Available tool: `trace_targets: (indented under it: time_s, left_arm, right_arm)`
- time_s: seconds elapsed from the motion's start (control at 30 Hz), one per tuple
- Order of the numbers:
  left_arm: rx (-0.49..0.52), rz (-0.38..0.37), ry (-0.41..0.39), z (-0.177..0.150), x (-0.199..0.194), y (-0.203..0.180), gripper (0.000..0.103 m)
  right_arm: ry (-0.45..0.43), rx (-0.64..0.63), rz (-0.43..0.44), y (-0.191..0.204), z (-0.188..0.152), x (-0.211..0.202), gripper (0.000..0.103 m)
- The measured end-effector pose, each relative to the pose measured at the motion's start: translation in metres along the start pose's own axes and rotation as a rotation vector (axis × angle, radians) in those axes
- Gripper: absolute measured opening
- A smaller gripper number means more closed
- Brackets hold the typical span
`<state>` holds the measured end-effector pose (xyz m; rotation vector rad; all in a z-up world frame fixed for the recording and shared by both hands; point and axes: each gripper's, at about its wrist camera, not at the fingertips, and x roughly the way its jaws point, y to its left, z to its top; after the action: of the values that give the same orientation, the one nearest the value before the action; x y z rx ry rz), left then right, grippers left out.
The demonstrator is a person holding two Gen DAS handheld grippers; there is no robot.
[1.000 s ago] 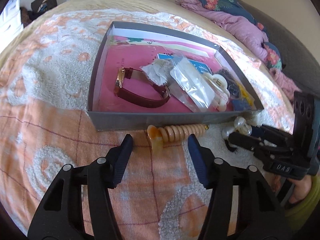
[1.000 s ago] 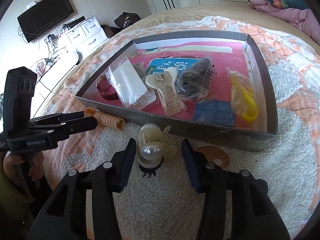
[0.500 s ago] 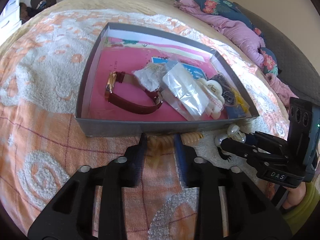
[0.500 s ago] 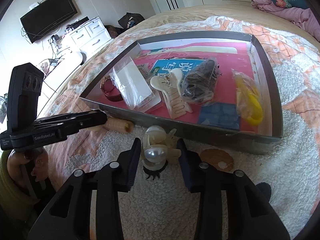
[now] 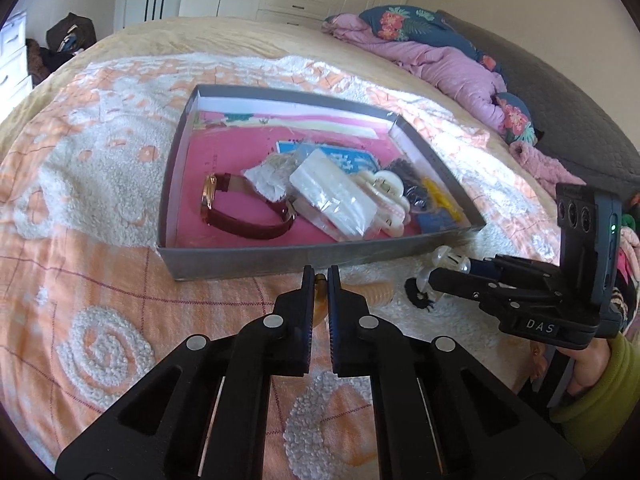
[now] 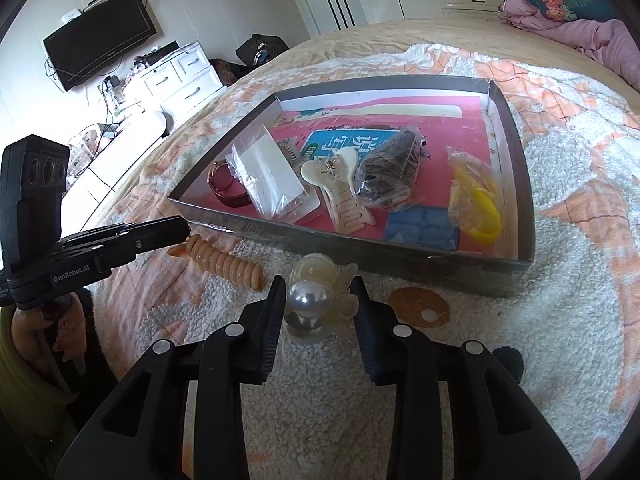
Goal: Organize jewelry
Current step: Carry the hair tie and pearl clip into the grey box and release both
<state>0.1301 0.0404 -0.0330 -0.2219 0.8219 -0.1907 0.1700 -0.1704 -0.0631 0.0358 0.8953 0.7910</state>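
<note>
Pinching the amber end of the ribbed peach spiral hair tie, the left gripper is sitting with its black ridged jaws nearly together on that tip. The tie's coils are trailing to the right on the blanket, just beside the near wall of the box.

The right gripper is closing its jaws around the pearl hair clip; the left pad is touching the glossy round pearl, the right pad looks to be at the clear plastic claw teeth, exact contact hard to tell. The clip is resting on the fluffy white part of the blanket, close to the box's near wall, with a flat brown ring-shaped patch just to its right.

The shallow grey cardboard box, pink-lined, is lying in the middle of the bed. Inside: a dark red strap watch with gold case near the left wall, a clear plastic pouch, a cream claw clip, a bag of dark tangled items, a yellow piece in a clear bag near the right wall, and a blue textured square at the near wall.

A crumpled purple floral quilt is lying at the bed's far right edge.
</note>
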Motion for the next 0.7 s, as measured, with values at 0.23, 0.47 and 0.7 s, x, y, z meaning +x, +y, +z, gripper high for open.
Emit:
trace_targets:
  time_s: [0.23, 0.47, 0.7]
  left_arm:
    - [0.014, 0.009, -0.066, 0.009, -0.022, -0.004, 0.001]
    - [0.013, 0.023, -0.137, 0.03, -0.042, -0.001, 0.001]
    - [-0.002, 0.043, -0.184, 0.055, -0.048, 0.005, 0.001]
  right_arm:
    - [-0.05, -0.02, -0.002, 0.008, 0.004, -0.02, 0.03]
    - [-0.112, -0.037, -0.001, 0.013, 0.017, -0.041, 0.03]
    - [-0.18, -0.043, -0.033, 0.006, 0.037, -0.058, 0.03]
